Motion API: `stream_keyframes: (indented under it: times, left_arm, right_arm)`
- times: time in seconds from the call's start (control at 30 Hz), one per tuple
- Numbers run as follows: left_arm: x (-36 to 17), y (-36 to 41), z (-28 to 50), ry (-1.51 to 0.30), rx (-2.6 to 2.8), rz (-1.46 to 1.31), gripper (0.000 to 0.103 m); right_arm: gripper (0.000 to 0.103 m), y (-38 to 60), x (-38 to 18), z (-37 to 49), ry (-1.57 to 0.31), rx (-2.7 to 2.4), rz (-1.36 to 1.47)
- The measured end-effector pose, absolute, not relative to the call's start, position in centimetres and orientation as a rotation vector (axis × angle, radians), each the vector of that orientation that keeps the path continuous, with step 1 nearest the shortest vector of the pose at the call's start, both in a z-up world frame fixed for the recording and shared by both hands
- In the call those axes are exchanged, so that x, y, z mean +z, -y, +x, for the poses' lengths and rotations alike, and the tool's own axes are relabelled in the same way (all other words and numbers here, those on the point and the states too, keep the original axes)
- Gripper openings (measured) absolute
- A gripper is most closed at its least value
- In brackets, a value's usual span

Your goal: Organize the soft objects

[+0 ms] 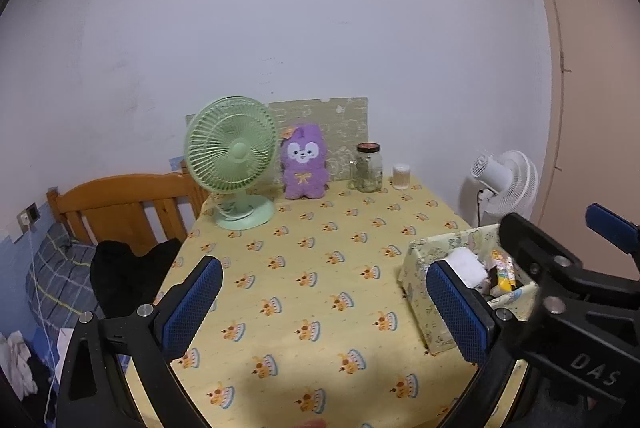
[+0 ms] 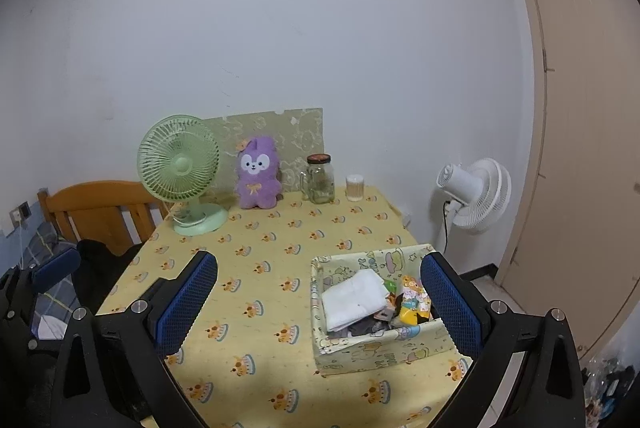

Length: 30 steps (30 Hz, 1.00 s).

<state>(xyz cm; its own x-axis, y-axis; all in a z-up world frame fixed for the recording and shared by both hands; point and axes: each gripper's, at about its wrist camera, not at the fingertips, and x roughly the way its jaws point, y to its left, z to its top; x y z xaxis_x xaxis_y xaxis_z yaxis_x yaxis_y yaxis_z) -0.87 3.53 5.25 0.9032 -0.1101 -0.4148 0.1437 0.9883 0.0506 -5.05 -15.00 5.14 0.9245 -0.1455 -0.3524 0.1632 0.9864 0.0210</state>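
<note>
Item: purple fluffy plush rabbit [image 2: 257,174] right of green desk fan [image 2: 179,164]; light, squashy; I'd pinch its belly; left gripper [image 1: 324,304] and right gripper [image 2: 318,302] gape empty

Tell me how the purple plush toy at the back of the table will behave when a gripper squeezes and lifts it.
The purple plush toy looks fluffy, so it will probably compress and give under the squeeze rather than slip. It likely weighs little for its bulk. It stands upright on short legs near the green fan, so a push would probably topple it, not slide it.

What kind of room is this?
Probably a bedroom at home: a wooden bed frame with plaid bedding beside a cloth-covered table holding a plush toy and desk fan.
</note>
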Motion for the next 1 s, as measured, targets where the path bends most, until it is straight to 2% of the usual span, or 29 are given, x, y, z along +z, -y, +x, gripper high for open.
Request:
stream_keyframes:
  times: [0.3,1.0]
  left_arm:
    - [5.4,-6.0,-1.7,-0.403,-0.088,0.043,0.103]
    - [5.5,-6.0,-2.3,-0.388,-0.043,0.038,0.103]
  right_arm:
    - [0.103,13.8,5.6,-5.9,-0.324,-0.125,0.054]
    - [0.103,14.3,5.7,-5.4,-0.336,-0.094,0.037]
